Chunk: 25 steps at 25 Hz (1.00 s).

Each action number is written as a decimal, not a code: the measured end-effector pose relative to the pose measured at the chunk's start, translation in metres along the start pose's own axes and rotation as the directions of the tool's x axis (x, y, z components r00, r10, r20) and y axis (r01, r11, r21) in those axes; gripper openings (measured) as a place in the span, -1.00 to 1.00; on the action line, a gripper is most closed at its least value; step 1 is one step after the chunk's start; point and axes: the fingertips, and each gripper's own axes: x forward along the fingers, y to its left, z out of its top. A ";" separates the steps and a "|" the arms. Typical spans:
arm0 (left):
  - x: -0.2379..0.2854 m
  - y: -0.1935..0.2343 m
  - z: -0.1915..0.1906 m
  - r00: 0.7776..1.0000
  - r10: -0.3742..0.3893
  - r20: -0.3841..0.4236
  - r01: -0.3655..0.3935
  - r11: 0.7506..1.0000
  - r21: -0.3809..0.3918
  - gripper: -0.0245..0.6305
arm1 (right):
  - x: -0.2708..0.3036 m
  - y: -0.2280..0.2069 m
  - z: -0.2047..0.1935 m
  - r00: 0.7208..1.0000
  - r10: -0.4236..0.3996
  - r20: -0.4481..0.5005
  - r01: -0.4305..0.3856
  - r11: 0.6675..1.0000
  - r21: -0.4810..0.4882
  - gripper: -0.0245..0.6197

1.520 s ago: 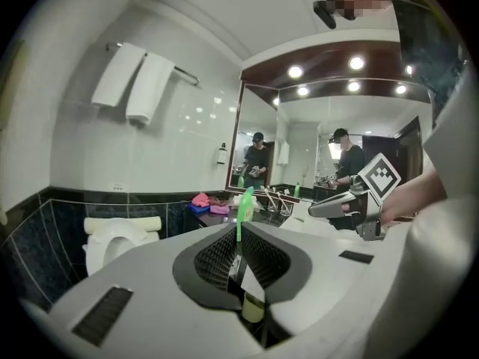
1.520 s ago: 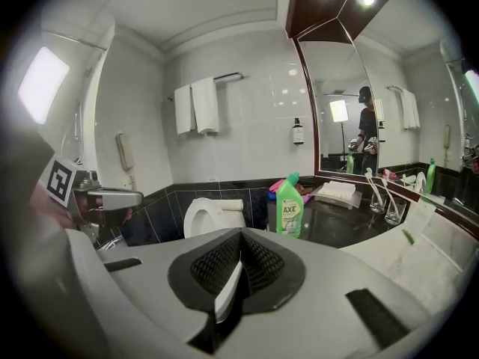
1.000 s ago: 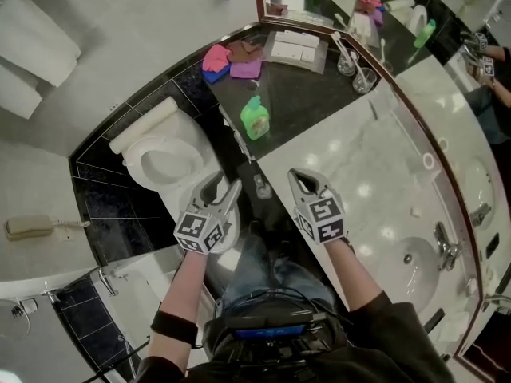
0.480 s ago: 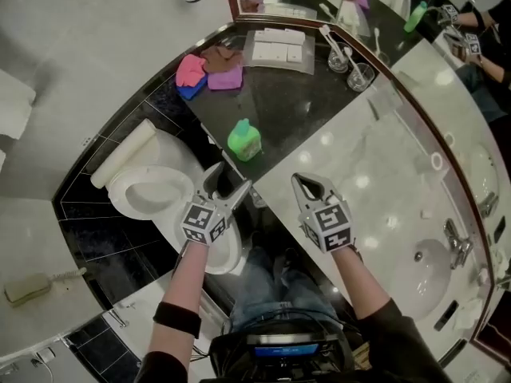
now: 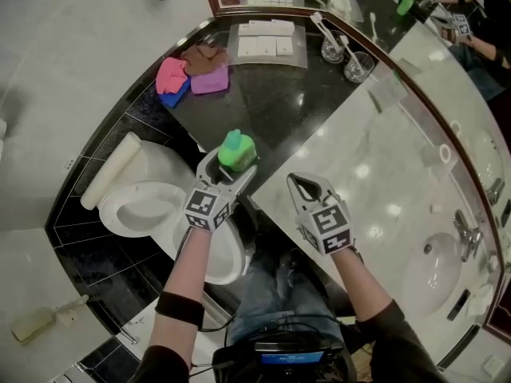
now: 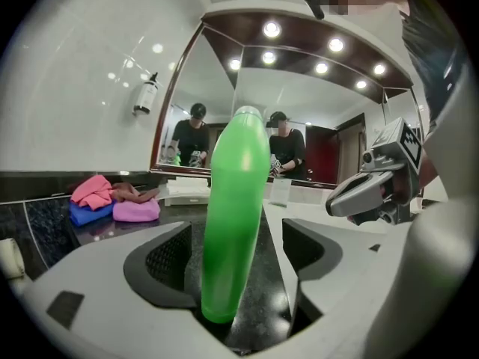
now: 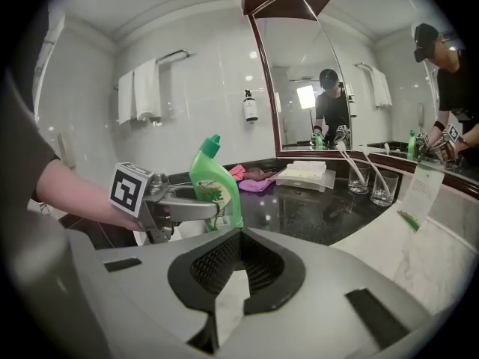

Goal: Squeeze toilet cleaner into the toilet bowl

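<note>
The toilet cleaner bottle [image 5: 237, 150] stands upright on the black counter [image 5: 303, 102], between the left gripper's [image 5: 231, 164] jaws, which have just opened wide and are not pressing it. The right gripper [image 5: 302, 180], clamped shut, hangs beside.

The toilet cleaner bottle [image 6: 233, 215] is seen as smooth, glossy green plastic. The black countertop [image 5: 279, 98] is polished to a reflective sheen, while the folded cloths [image 5: 209, 79] are shown as soft, matt fabric.
</note>
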 end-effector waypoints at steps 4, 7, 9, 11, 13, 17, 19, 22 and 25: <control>0.019 0.004 0.005 0.999 -0.031 0.007 0.031 0.999 0.013 0.23 | 0.006 -0.005 0.000 1.000 -0.022 0.000 0.022 1.000 0.014 -0.91; 0.030 0.004 0.008 0.999 -0.052 0.012 0.052 0.999 0.016 0.23 | 0.007 -0.010 0.000 0.999 -0.036 0.001 0.036 0.999 0.019 -0.91; 0.035 0.002 0.008 0.998 -0.066 0.012 0.066 0.998 0.021 0.23 | 0.008 -0.013 0.000 0.999 -0.043 0.002 0.043 0.999 0.023 -0.91; 0.039 0.000 0.008 0.997 -0.079 0.018 0.078 0.997 0.024 0.23 | 0.009 -0.016 -0.001 0.999 -0.048 0.002 0.048 0.998 0.027 -0.91; 0.041 -0.001 0.008 0.995 -0.090 0.032 0.089 0.996 0.024 0.23 | 0.009 -0.019 -0.002 0.999 -0.053 0.000 0.053 0.998 0.032 -0.91; 0.042 -0.003 0.011 0.994 -0.099 0.041 0.098 0.994 0.047 0.13 | 0.010 -0.020 -0.005 0.998 -0.058 -0.004 0.058 0.998 0.038 -0.91; 0.042 -0.004 0.012 0.995 -0.089 0.036 0.086 0.993 0.081 -0.06 | 0.010 -0.020 -0.006 0.998 -0.059 -0.008 0.060 0.997 0.038 -0.91; 0.042 -0.002 0.012 0.997 -0.068 0.037 0.063 0.991 0.122 -0.33 | 0.011 -0.021 -0.009 0.998 -0.060 -0.014 0.060 0.997 0.038 -0.91; 0.042 0.001 0.012 0.998 -0.055 0.035 0.050 0.989 0.136 -0.35 | 0.012 -0.022 -0.011 0.998 -0.061 -0.017 0.062 0.997 0.039 -0.91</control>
